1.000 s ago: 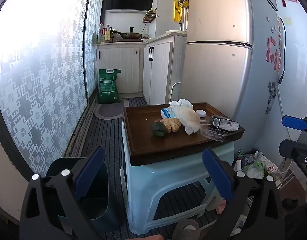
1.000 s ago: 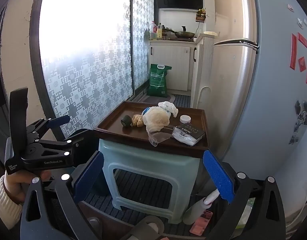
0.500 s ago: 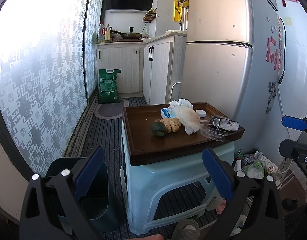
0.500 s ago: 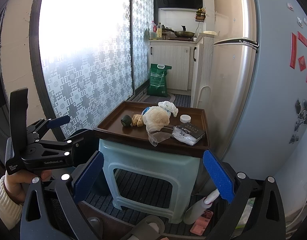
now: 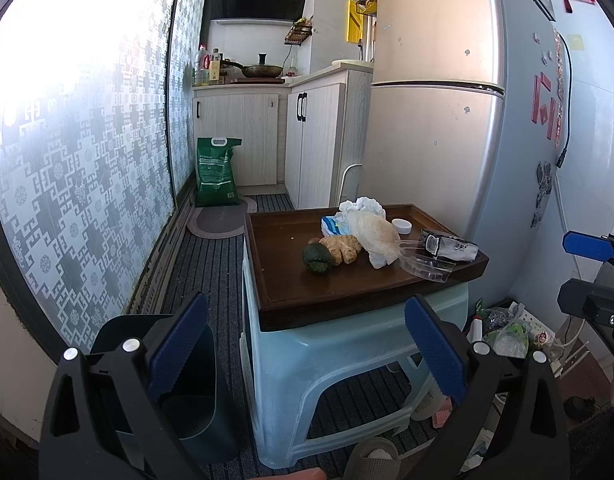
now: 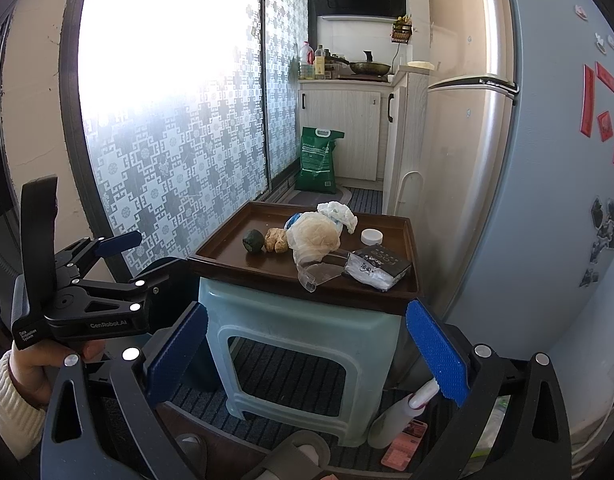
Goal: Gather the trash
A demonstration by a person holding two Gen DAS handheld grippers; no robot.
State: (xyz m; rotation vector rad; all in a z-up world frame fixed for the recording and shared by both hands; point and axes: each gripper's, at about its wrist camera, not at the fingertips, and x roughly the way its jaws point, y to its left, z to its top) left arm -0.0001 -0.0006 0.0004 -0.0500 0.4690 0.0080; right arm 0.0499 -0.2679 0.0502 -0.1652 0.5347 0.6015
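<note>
A brown tray (image 5: 291, 300) (image 6: 227, 250) rests on a pale blue plastic stool (image 5: 347, 344) (image 6: 303, 328). On it lie a dark green lump (image 5: 317, 258) (image 6: 253, 241), a piece of ginger (image 5: 341, 250) (image 6: 277, 239), a crumpled plastic bag (image 5: 377, 234) (image 6: 313, 236), white tissue (image 5: 365, 205) (image 6: 339, 212), a white cap (image 5: 401, 225) (image 6: 371, 236), a clear plastic lid (image 5: 425, 266) (image 6: 317, 274) and a black-and-white packet (image 5: 449, 245) (image 6: 377, 266). A dark green bin (image 5: 187, 396) stands left of the stool. My left gripper (image 5: 307, 356) and right gripper (image 6: 305, 354) are open and empty, short of the stool.
A fridge (image 5: 447, 120) stands right of the stool, cabinets (image 5: 315, 140) and a green sack (image 5: 217, 172) behind. A patterned glass door (image 5: 67, 168) lines the left. Clutter (image 5: 507, 328) and a spray bottle (image 6: 399, 412) lie on the floor at right.
</note>
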